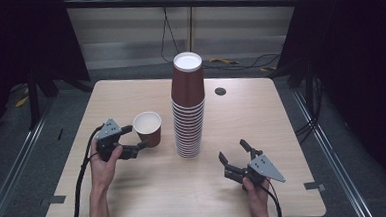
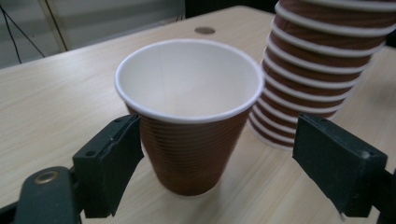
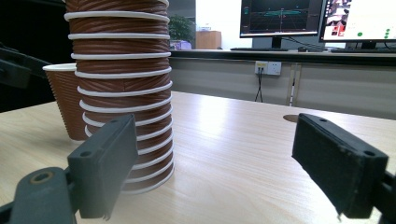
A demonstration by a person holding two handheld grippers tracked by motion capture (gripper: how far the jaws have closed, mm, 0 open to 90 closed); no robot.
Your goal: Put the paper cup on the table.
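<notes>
A single brown paper cup (image 1: 148,128) with a white inside stands upright on the wooden table (image 1: 135,191), just left of a tall stack of brown cups (image 1: 188,108). My left gripper (image 1: 136,136) is open at the cup's near left side. In the left gripper view the cup (image 2: 187,93) sits between the jaws of the left gripper (image 2: 217,140): the left jaw is close against its wall, the right jaw is apart from it, and the stack (image 2: 317,70) rises behind. My right gripper (image 1: 232,150) is open and empty to the right of the stack. From the right gripper (image 3: 215,135) I see the stack (image 3: 121,93) and the cup (image 3: 63,102) behind it.
A round cable hole (image 1: 220,91) lies in the table behind the stack. Bare tabletop stretches between the two grippers and along the front edge. Cables (image 1: 238,62) run over the floor beyond the table. Monitors (image 3: 280,18) stand on a desk far behind.
</notes>
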